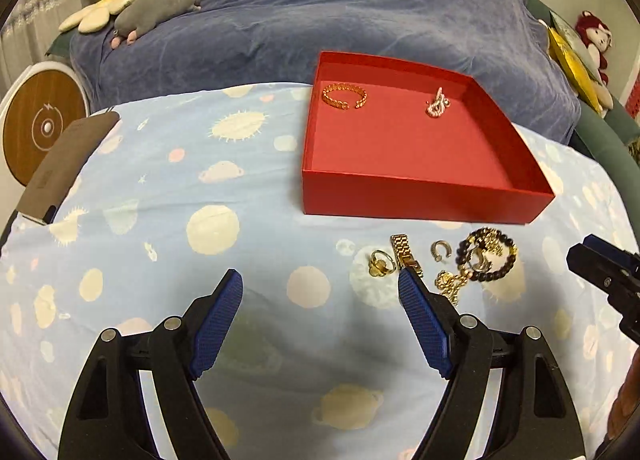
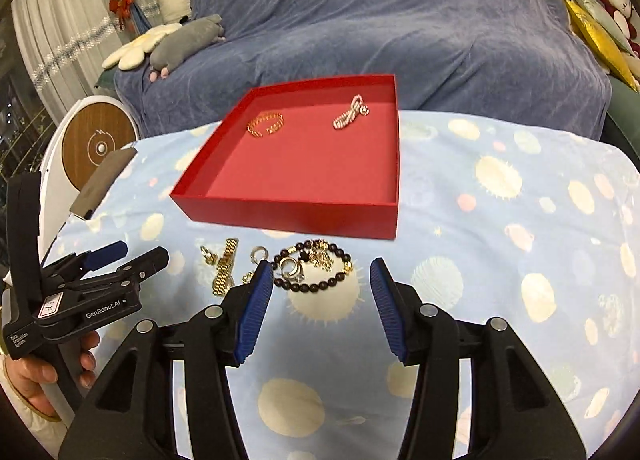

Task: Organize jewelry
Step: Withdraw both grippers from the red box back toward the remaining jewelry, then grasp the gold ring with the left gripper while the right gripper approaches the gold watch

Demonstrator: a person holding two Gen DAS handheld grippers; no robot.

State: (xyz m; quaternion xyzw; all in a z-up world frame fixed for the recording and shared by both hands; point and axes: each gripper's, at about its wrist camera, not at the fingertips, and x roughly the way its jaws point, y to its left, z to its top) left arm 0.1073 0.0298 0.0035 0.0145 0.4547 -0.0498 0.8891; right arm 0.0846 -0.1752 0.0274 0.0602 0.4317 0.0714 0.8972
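A red tray [image 1: 420,200] [image 2: 288,216] sits on the blue patterned cloth. In it lie a gold bracelet [image 1: 344,95] [image 2: 265,123] and a pearl piece [image 1: 437,102] [image 2: 351,112]. In front of it is a jewelry pile: a gold ring [image 1: 380,263] [image 2: 208,254], a gold watch band [image 1: 405,254] [image 2: 225,266], a silver ring [image 1: 440,250] [image 2: 259,253], a dark bead bracelet [image 1: 494,274] [image 2: 320,284] and a gold chain [image 1: 450,284]. My left gripper [image 1: 320,292] is open and empty, left of the pile. My right gripper [image 2: 320,280] is open, just before the bead bracelet.
A bed with a blue blanket [image 1: 340,12] lies behind the table, with plush toys [image 1: 160,8] on it. A brown box [image 1: 60,168] lies at the table's left edge. A round wooden device [image 1: 40,124] stands further left.
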